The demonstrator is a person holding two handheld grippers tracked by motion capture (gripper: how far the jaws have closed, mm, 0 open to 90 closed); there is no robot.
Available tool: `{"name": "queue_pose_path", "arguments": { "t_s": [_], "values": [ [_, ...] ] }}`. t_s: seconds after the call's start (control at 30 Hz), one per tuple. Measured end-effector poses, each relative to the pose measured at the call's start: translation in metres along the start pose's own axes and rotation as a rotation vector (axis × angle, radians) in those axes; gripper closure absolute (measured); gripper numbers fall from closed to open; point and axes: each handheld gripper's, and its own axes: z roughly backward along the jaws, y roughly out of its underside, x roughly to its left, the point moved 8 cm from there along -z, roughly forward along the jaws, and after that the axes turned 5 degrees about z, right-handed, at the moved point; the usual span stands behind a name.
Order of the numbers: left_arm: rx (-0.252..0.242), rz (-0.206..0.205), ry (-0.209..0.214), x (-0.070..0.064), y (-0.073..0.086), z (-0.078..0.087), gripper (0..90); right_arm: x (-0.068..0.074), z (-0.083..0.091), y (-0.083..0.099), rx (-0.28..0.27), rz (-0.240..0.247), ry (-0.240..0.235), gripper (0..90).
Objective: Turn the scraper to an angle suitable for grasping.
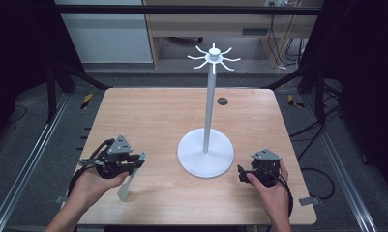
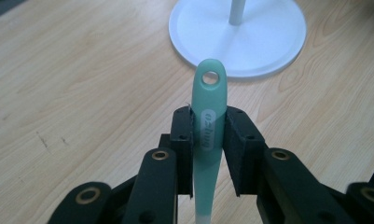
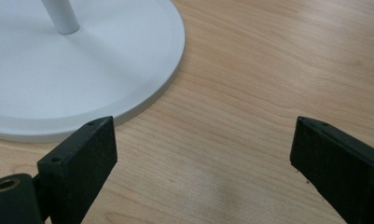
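A white hanging stand rises from the middle of the wooden table [image 1: 148,116], with a round base [image 1: 191,162], a thin pole [image 1: 209,106] and a ring of hooks [image 1: 214,57] at the top. My left gripper [image 1: 139,162] is at the front left, shut on the teal handle [image 2: 207,116] of a utensil. The handle's hole [image 2: 210,77] points toward the base [image 2: 268,37]. The utensil's pale blade [image 1: 125,187] hangs down to the table. At the front right, my right gripper [image 1: 241,173] is open with nothing between its jaws [image 3: 201,154], just right of the base [image 3: 82,79].
A small dark round grommet [image 1: 222,101] sits in the tabletop behind the stand. Metal rails [image 1: 32,159] run along the floor on both sides. A low cabinet [image 1: 206,24] and cables stand beyond the far edge.
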Motion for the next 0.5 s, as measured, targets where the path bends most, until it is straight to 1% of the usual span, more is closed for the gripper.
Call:
{"name": "queue_pose_path", "arguments": {
  "t_s": [0.07,0.13,0.2,0.3,0.4,0.5],
  "values": [
    [-0.033,0.013,0.004,0.002,-0.001,0.005,73.9,-0.001,-0.002,0.002,0.009,0.011,0.007,7.5],
    [-0.058,0.024,0.005,0.003,-0.001,0.008,74.0,0.000,-0.004,0.003,0.020,0.012,0.006,7.5],
    [-0.078,0.030,0.005,0.006,-0.001,0.010,74.0,0.001,-0.004,0.003,0.020,0.014,0.008,7.5],
    [-0.113,0.037,0.002,0.008,-0.002,0.015,74.0,0.000,-0.003,0.002,0.014,0.008,0.023,7.5],
    [-0.162,0.055,0.004,0.010,-0.006,0.020,74.0,-0.001,-0.002,0.002,0.011,0.004,0.031,7.5],
    [-0.193,0.058,0.001,0.009,-0.009,0.024,74.0,-0.001,-0.001,0.003,0.011,0.000,0.040,7.4]
  ]
}}
